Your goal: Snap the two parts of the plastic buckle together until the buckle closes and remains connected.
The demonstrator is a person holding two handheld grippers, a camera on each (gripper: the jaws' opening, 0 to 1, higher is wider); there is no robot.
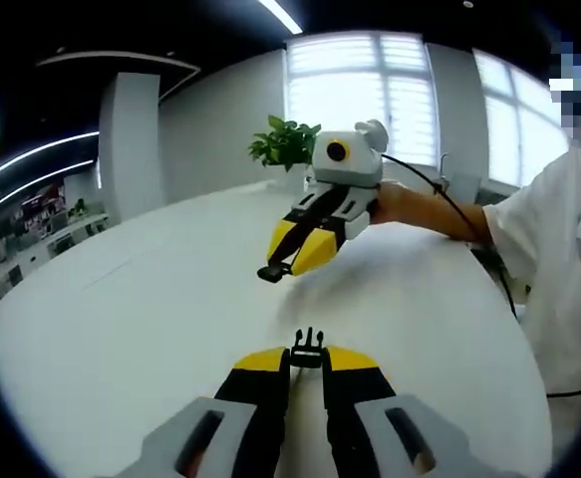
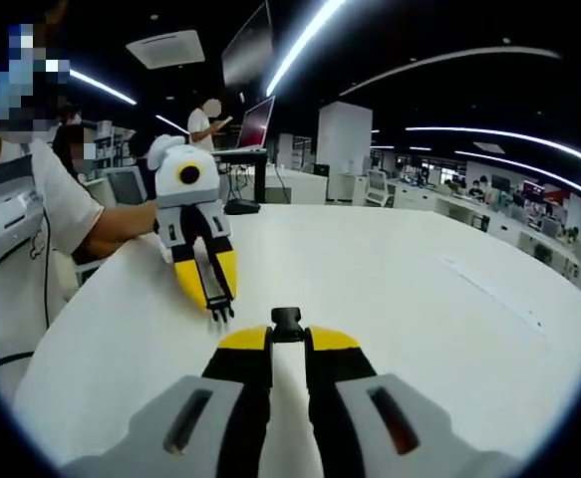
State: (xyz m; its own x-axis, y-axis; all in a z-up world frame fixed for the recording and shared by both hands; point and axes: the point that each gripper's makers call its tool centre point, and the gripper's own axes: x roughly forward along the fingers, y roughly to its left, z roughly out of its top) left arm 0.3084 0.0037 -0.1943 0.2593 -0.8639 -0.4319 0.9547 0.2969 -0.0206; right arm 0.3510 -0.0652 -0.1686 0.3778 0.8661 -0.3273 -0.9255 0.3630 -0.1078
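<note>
Above the white table [image 1: 121, 299], well inside its edges, left gripper [image 1: 307, 360] grasps the pronged buckle half [image 1: 307, 349], right gripper [image 2: 288, 334] clamps the socket half [image 2: 287, 321] (still apart): alignment step, next line up and push.

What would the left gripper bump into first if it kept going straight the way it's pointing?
Probably the right gripper and the socket half it holds, ahead of the left gripper with its pronged half; depth is unclear.

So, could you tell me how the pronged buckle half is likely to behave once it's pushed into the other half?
The pronged buckle half, shut in the left gripper, looks like small rigid plastic, so probably light and stiff. Its thin prongs likely flex slightly. Gripped at one end, it might twist against the socket half.
</note>
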